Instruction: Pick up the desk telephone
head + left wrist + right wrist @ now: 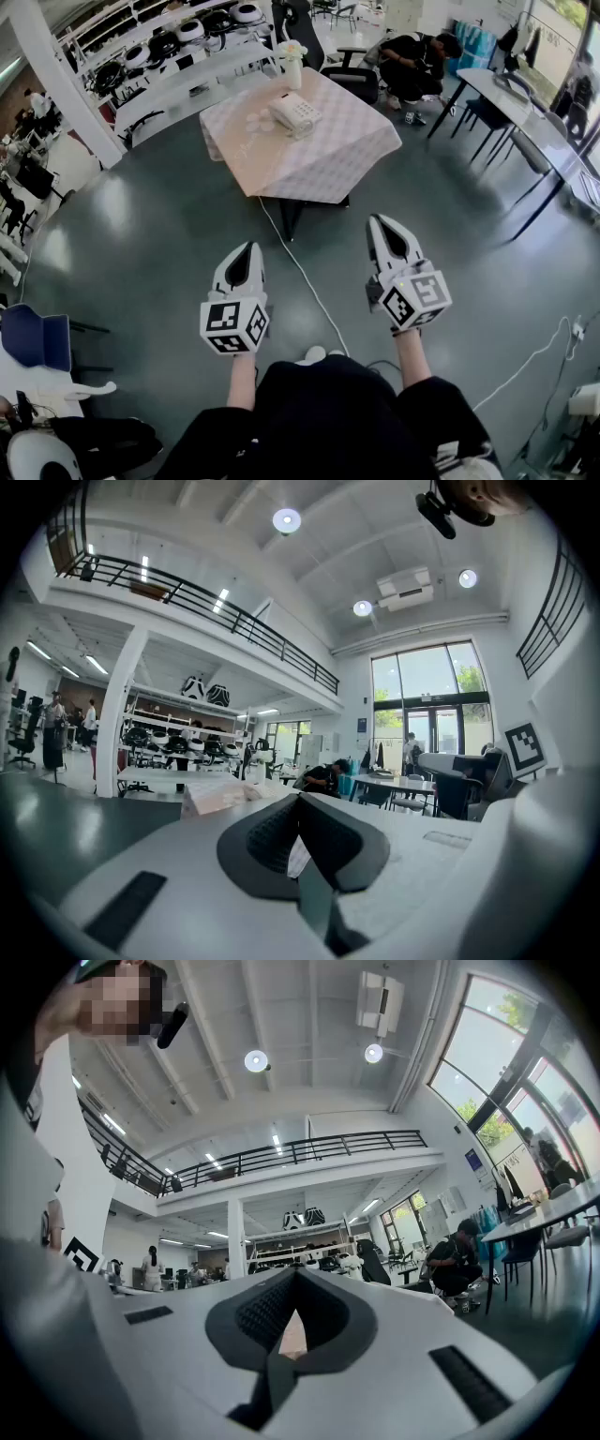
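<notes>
A pale checked cloth point(323, 159) bears a smooth white plastic phone point(295, 113) toward its 12 o'clock edge. The dark floor point(141, 253) is smooth and glossy. The left gripper point(251, 247) and right gripper point(376, 221) are matt white plastic.

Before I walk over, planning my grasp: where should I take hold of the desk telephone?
Likely grip the desk telephone across its body from above, near side: it lies flat on the tablecloth, a vase close behind. Handset too small to tell.
</notes>
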`<state>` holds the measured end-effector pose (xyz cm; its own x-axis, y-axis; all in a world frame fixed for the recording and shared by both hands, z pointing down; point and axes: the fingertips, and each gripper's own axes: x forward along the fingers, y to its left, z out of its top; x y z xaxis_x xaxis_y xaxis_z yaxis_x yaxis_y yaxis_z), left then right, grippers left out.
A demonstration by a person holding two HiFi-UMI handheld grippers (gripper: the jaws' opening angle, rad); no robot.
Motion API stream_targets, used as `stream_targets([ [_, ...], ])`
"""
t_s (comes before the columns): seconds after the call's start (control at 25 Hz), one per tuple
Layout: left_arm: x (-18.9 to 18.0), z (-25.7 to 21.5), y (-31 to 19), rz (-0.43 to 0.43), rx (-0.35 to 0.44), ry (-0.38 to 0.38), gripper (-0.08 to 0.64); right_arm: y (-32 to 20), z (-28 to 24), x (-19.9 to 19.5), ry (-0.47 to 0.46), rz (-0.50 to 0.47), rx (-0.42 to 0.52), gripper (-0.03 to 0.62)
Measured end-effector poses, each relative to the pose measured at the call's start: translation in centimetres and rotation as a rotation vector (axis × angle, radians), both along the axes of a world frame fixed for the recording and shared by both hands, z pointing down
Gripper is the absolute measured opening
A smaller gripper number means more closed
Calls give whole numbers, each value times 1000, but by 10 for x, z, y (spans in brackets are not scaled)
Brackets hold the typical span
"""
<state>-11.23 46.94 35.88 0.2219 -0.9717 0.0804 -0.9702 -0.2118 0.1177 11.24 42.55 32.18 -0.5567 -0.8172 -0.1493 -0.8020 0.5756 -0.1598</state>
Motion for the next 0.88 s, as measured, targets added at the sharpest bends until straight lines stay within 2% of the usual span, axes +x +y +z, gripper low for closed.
stream_targets([
  [0.6,31,9,-6,-7,-16,-10,-2,-10,15,26,-2,-10,-23,-8],
  [0.88,40,21,-13,-17,-46,-9,-2,-24,32,28,-13,-14,-74,-8],
])
